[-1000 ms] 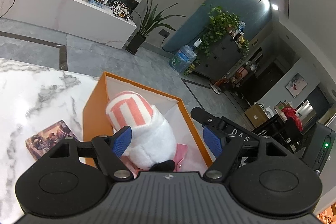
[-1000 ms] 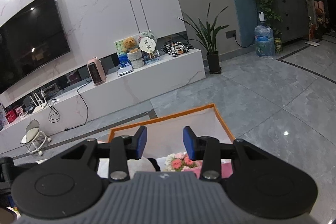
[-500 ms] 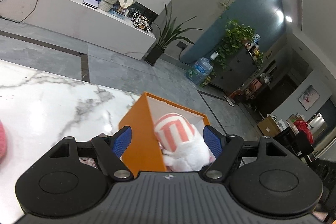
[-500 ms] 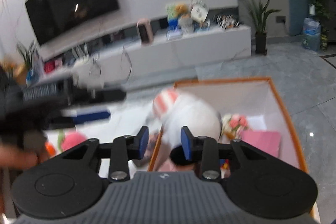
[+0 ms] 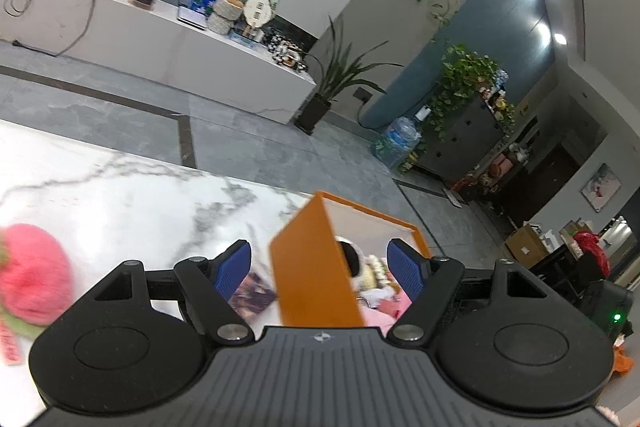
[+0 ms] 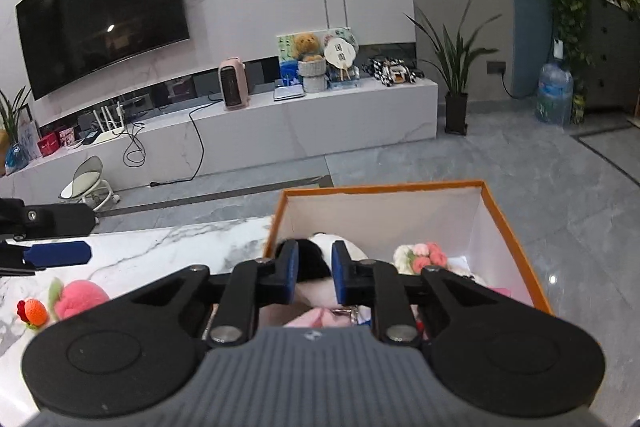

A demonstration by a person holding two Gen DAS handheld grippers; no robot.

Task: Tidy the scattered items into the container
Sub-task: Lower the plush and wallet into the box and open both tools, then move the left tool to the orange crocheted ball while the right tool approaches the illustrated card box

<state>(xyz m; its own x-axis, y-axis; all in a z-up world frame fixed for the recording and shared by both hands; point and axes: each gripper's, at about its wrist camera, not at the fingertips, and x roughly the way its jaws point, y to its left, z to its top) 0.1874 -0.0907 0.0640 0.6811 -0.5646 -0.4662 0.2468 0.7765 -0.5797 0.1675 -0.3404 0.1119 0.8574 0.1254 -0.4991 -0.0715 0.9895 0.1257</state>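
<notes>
Partly done: your orange box (image 6: 516,247) already holds the white plush (image 6: 340,243), a flower bunch (image 6: 424,255) and pink bits. Left on the worktop (image 5: 120,187): pink strawberry plush (image 5: 32,275), card (image 5: 254,293), small orange toy (image 6: 32,311). Left gripper (image 5: 320,267) jaws wide open, empty, now swung from over the box toward the strawberry. Right gripper (image 6: 314,269) jaws have just closed, nearly shut, empty, over the box.

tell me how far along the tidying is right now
Partly done. The orange box already holds a white plush, a small flower bunch and pink items. Nothing is in hand: the left gripper is open, the right gripper shut and empty. The pink strawberry plush and card remain on the table.
</notes>
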